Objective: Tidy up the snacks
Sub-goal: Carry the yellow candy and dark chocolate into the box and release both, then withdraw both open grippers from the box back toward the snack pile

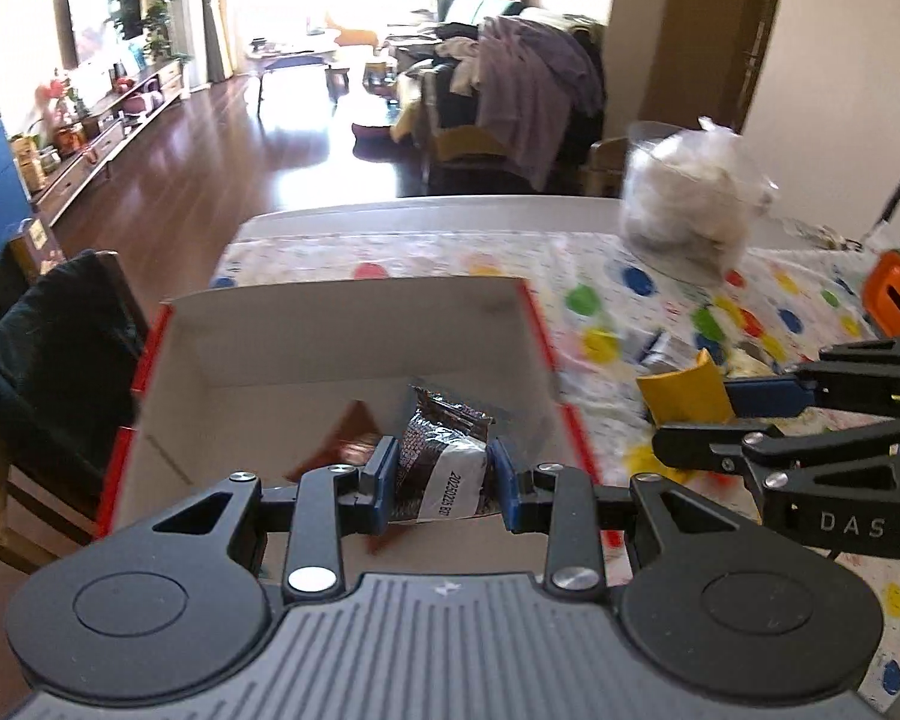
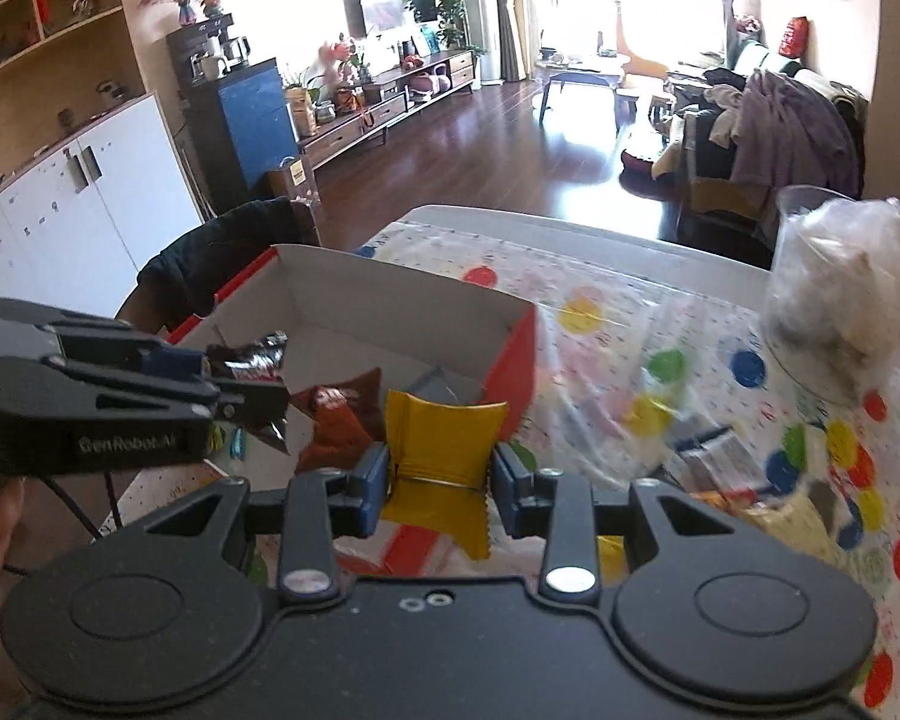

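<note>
Dark brown snack packet [image 1: 444,462] above open box [image 1: 354,330]; yellow packet [image 2: 441,441] alongside.

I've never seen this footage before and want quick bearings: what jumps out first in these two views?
The open box, red outside and white inside, sits at the table's left end. Over it the left gripper pinches a dark wrapper; beside it, the right gripper holds a yellow packet. A clear bag stands on the dotted tablecloth further right.
</note>
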Action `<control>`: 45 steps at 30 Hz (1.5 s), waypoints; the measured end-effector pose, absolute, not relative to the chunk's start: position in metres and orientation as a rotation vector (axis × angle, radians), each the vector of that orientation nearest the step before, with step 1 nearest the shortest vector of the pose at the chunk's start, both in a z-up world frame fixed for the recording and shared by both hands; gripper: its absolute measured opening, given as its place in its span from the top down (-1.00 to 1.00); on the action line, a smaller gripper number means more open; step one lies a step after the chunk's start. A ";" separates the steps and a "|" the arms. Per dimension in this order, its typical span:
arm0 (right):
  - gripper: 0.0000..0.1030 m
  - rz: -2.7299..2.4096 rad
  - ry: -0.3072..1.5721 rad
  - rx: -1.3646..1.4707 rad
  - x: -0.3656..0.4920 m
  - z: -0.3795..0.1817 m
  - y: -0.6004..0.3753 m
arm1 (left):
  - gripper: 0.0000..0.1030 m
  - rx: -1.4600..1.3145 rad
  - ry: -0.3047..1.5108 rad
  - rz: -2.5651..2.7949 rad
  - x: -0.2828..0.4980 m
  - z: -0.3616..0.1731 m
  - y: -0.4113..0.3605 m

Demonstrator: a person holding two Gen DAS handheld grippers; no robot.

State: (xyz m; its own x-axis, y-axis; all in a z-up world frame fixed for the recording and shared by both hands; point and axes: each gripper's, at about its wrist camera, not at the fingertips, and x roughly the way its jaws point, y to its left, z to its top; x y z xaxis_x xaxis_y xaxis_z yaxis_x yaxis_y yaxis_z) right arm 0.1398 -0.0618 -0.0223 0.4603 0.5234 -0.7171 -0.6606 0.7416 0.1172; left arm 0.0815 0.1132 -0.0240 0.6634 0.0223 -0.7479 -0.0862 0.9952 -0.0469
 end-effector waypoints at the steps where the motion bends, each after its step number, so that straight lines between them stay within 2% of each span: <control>1: 0.33 0.733 0.813 -0.193 0.142 -0.023 -0.056 | 0.37 -0.080 0.843 0.070 0.083 -0.024 0.119; 16: 0.33 0.723 0.905 -0.308 0.173 -0.068 0.039 | 0.37 -0.112 0.959 0.157 0.118 -0.063 0.207; 29: 0.26 0.711 0.994 -0.372 0.184 -0.104 0.076 | 0.37 -0.092 1.074 0.161 0.129 -0.095 0.216; 33: 0.12 0.699 0.999 -0.366 0.183 -0.106 0.074 | 0.36 -0.081 1.077 0.163 0.127 -0.099 0.214; 40: 0.04 0.698 0.987 -0.338 0.180 -0.100 0.071 | 0.35 -0.072 1.065 0.143 0.123 -0.100 0.210; 45: -0.13 0.699 0.963 -0.304 0.173 -0.088 0.064 | 0.16 -0.075 1.041 0.129 0.120 -0.095 0.210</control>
